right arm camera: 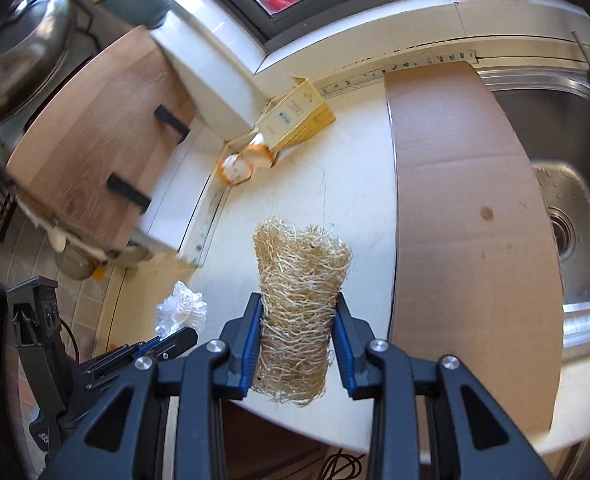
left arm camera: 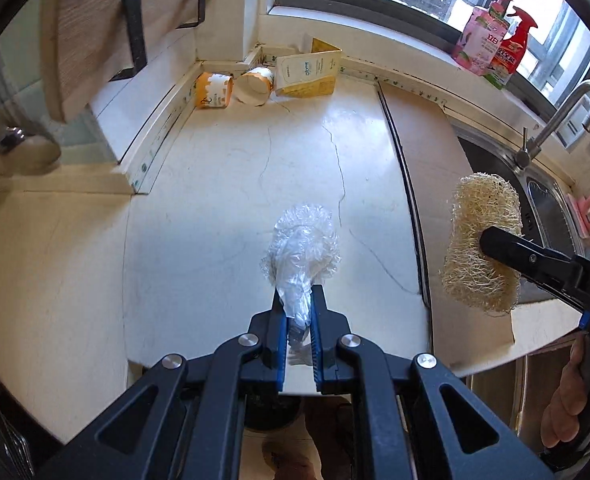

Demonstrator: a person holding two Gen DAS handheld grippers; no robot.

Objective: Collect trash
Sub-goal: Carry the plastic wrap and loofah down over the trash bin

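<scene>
**Two pieces of trash lifted, three left in the corner**

Two grippers are in view, each carrying one item above the pale counter (left arm camera: 215, 184). The left gripper (left arm camera: 297, 312) has its fingers pressed nearly together, pinching the twisted tail of one crumpled clear plastic bag (left arm camera: 303, 248). The bag is thin and translucent, bunched into a wrinkled puff beyond the fingertips, and hangs clear of the counter near its front edge. The right gripper (right arm camera: 299, 320) has its fingers partly spread and clamped on the two sides of one loofah scrubber (right arm camera: 301, 292). The loofah is a straw-coloured tube of coarse, tangled dry fibres, open-ended, with stray strands fraying from its rim; it sticks out past the fingertips and is held in the air over the front of the counter, beside the cardboard sheet (right arm camera: 467, 220).

In the far corner of the counter lie two paper cups (left arm camera: 235, 88) with orange and white printing, both tipped on their sides and touching or nearly so. Just beside them is one yellow and white carton (left arm camera: 307, 72), opened and leaning against the wall.

One flat sheet of cardboard lies between the counter and the single steel sink (right arm camera: 567, 184), partly covering it. One curved faucet (left arm camera: 555, 124) stands behind the sink. On the windowsill stand two bottles (left arm camera: 495, 40), one pink, one red.
</scene>
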